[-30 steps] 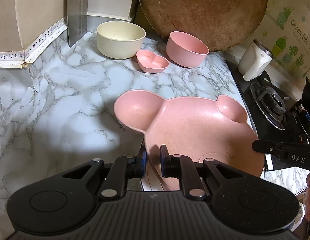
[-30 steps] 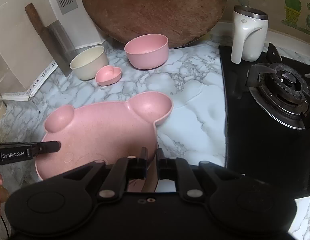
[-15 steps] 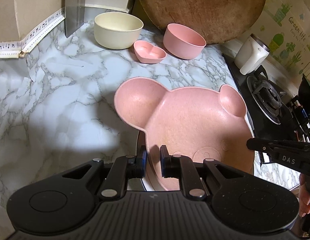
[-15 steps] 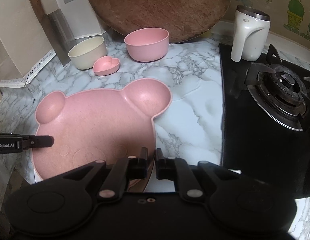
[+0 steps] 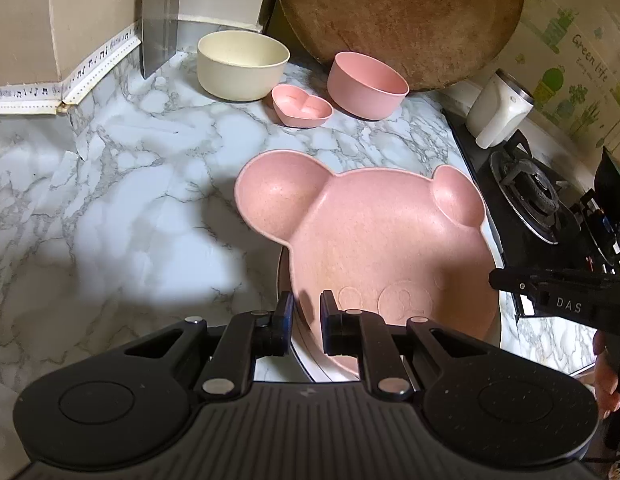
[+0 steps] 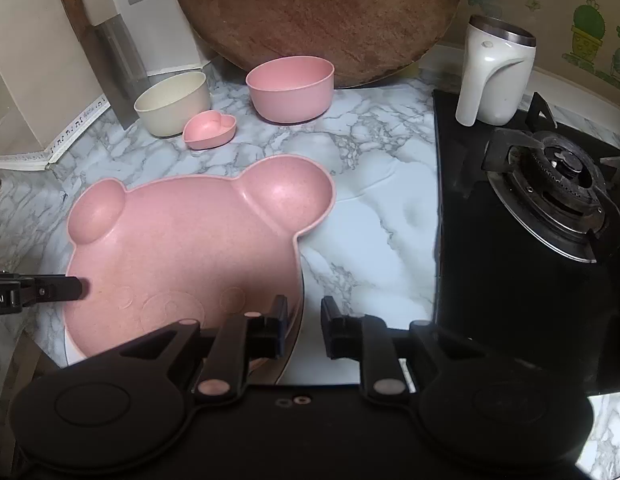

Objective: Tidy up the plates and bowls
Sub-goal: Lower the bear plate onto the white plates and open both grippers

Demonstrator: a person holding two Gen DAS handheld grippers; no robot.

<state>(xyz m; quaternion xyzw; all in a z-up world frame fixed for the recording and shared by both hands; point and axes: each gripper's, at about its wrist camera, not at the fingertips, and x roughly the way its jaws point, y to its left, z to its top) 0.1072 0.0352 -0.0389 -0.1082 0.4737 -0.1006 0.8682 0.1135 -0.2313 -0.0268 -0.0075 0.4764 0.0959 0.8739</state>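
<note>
pink bear plate point(image 5: 374, 248) sits low centre in both wrist views, on top of a white plate point(image 5: 305, 354) whose rim peeks out beneath it on the marble tabletop point(image 5: 109, 200). my left claw point(image 5: 305, 320) is pinched shut on the plate's near rim, left of the embossed face. my right claw point(image 6: 303, 330) has just been opening; its pads now stand clear of the rim, which runs between them at the plate's right edge. the ears point toward the top of the frame, where the cream bowl point(image 5: 243, 64), heart dish point(image 5: 301, 106) and pink bowl point(image 5: 366, 84) wait. i judge my left claw is alone in control.
</note>
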